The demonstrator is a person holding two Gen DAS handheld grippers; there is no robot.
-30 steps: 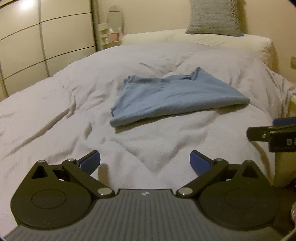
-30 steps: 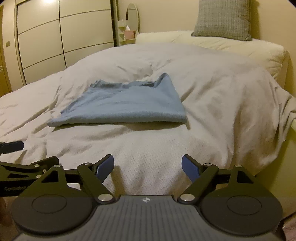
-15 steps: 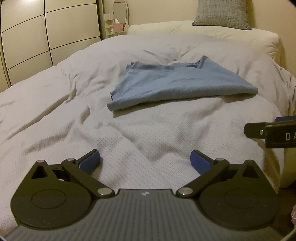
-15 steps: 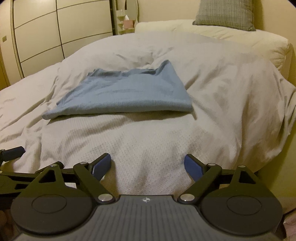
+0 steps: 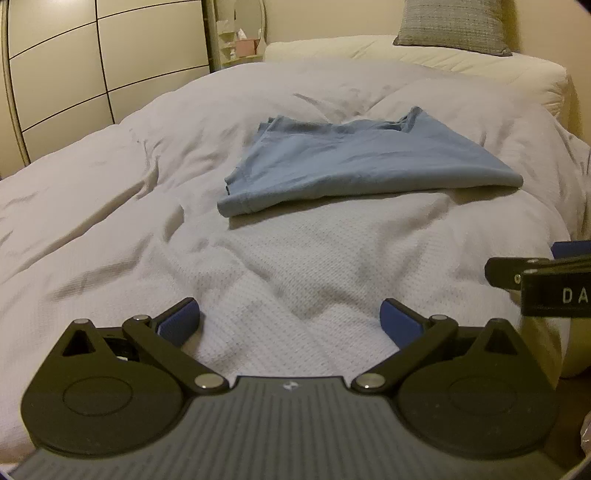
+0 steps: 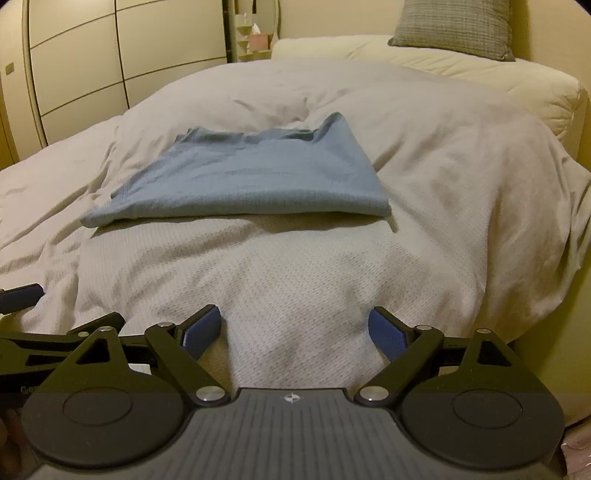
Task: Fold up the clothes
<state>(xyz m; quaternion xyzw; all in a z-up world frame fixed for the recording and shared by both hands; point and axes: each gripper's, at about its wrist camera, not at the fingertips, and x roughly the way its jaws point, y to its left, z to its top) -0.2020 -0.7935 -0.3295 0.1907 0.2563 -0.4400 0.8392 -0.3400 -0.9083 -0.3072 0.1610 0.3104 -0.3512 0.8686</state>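
Left gripper (image 5: 290, 319): blue pads spread wide, holding nothing, low over the white duvet (image 5: 110, 221), perhaps just clear of it. Right gripper (image 6: 294, 328): likewise wide apart, empty. Folded blue garment (image 6: 251, 181) flat on duvet, well ahead of both.

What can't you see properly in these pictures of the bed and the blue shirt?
- Underside and inner layers of the blue shirt: hidden by its own top layer, both views.
- Right gripper in the left wrist view: cut off by the right edge.
- Left gripper in the right wrist view: cut off by the left edge.
- Items on the small shelf: too small and blurred.
- Grey cushion: top cut off by the edge.
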